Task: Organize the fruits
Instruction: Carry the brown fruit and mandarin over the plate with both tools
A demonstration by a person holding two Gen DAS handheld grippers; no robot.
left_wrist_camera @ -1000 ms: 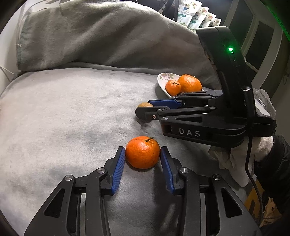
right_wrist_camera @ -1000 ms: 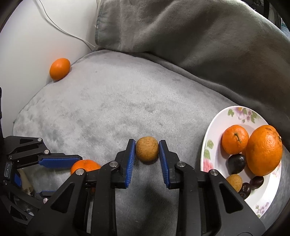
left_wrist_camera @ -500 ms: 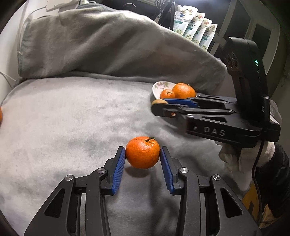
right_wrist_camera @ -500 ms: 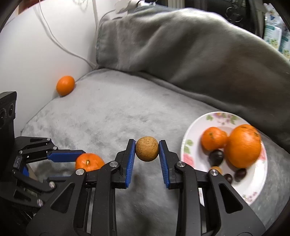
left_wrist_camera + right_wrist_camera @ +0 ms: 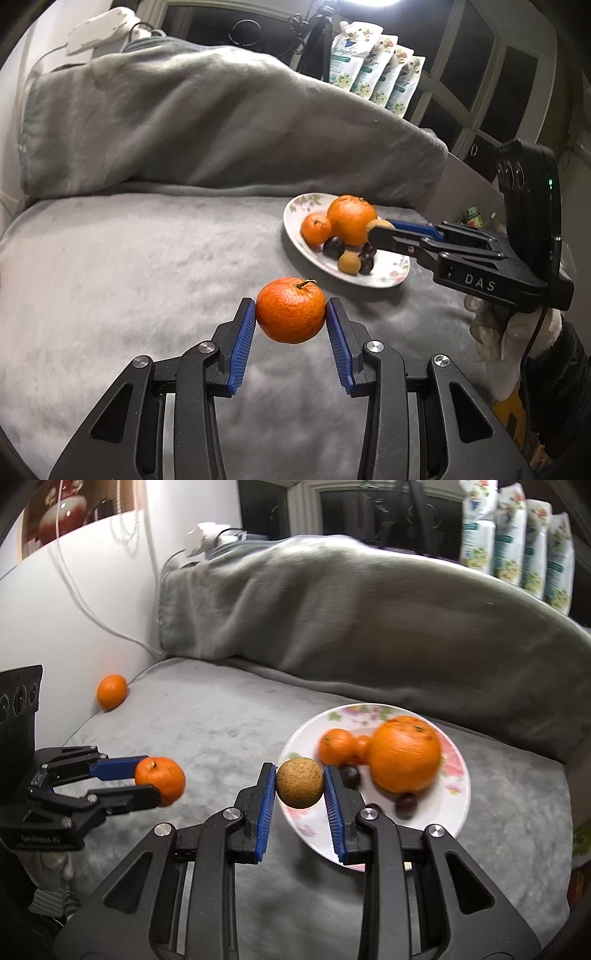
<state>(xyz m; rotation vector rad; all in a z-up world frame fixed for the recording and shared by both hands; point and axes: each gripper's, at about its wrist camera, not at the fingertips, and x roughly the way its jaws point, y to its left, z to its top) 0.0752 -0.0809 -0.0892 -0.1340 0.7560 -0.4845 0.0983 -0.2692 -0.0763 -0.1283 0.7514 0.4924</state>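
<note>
A: What is the left gripper (image 5: 290, 318) doing?
B: Clamping the tangerine (image 5: 290, 310), now lifted clear of the blanket (image 5: 129, 266) it was resting on a second ago.

A: And the right gripper (image 5: 300, 783)?
B: Pinching the brown fruit (image 5: 299, 782), which is now hanging over the plate's (image 5: 456, 801) near rim, having come over from the blanket.
</note>
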